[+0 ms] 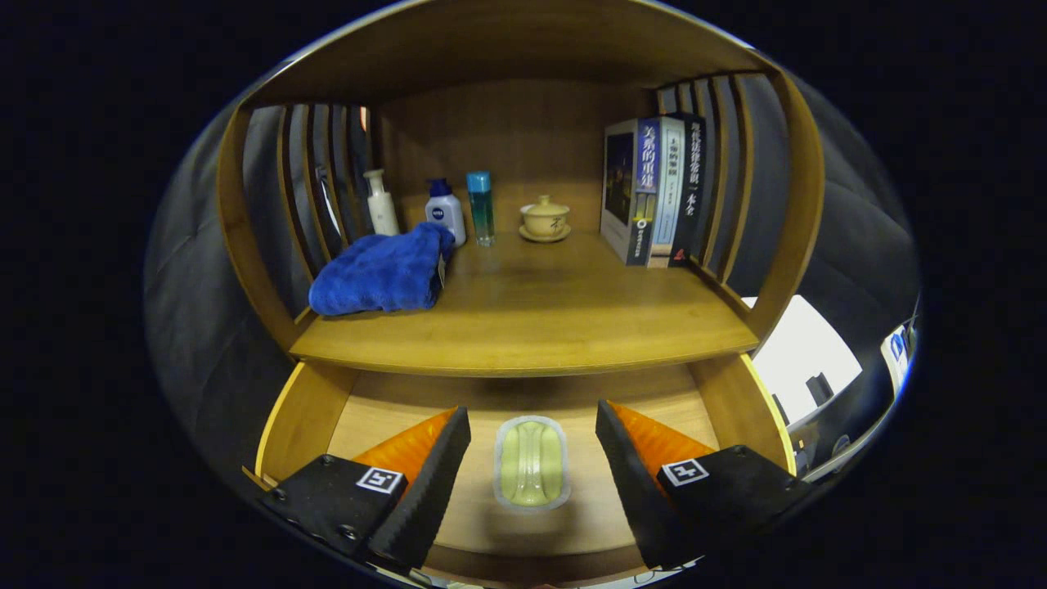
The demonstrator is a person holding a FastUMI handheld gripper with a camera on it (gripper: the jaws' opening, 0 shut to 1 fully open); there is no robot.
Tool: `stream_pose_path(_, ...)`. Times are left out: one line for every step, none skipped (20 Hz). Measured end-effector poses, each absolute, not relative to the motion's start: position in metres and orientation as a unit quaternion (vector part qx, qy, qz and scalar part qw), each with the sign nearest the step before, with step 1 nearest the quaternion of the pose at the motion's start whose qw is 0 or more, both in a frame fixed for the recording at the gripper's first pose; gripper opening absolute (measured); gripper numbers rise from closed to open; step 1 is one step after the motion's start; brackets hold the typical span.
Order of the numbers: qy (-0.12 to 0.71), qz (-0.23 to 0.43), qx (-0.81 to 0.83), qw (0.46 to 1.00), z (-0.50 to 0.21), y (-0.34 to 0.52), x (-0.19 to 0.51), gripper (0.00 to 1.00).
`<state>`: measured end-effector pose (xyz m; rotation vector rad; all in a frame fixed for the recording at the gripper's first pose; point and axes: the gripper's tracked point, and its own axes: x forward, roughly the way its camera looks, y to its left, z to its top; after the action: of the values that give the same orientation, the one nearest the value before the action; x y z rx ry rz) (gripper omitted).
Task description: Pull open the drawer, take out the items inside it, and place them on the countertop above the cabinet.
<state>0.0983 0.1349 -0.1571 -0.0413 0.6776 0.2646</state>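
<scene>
The wooden drawer (311, 417) stands pulled open below the countertop (532, 327). On its floor lies a pale green oval item in a clear wrapper (532, 463), lengthwise between my fingers. My gripper (532, 425) hangs open above the drawer, one finger on each side of the item and neither touching it. A folded blue towel (380, 274) rests on the left of the countertop.
At the back of the countertop stand a white pump bottle (380, 203), a white bottle with a blue cap (446, 211), a slim teal bottle (481, 208) and a lidded tea bowl on a saucer (545, 218). Three upright books (654, 190) occupy the right. Slatted side walls close both ends.
</scene>
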Motion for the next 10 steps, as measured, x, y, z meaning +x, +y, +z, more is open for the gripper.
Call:
stream_pose_path(0.345, 0.129, -0.029, 0.929, -0.163, 0.135, 0.102, 0.99)
stream_pose_path(0.357, 0.128, -0.040, 0.925, -0.169, 0.134, 0.105, 0.99)
stream_pose_path(0.369, 0.125, -0.048, 0.920, -0.177, 0.133, 0.108, 0.99)
stream_pose_path(0.383, 0.125, -0.052, 0.914, -0.185, 0.133, 0.109, 0.99)
stream_pose_path(0.398, 0.124, -0.054, 0.907, -0.194, 0.132, 0.111, 0.99)
stream_pose_path(0.413, 0.124, -0.055, 0.900, -0.202, 0.133, 0.111, 0.99)
stream_pose_path(0.427, 0.123, -0.055, 0.894, -0.207, 0.132, 0.110, 0.99)
stream_pose_path(0.439, 0.122, -0.056, 0.889, -0.212, 0.131, 0.109, 0.99)
stream_pose_path(0.449, 0.122, -0.056, 0.883, -0.218, 0.131, 0.110, 0.99)
stream_pose_path(0.460, 0.122, -0.056, 0.878, -0.222, 0.132, 0.109, 0.98)
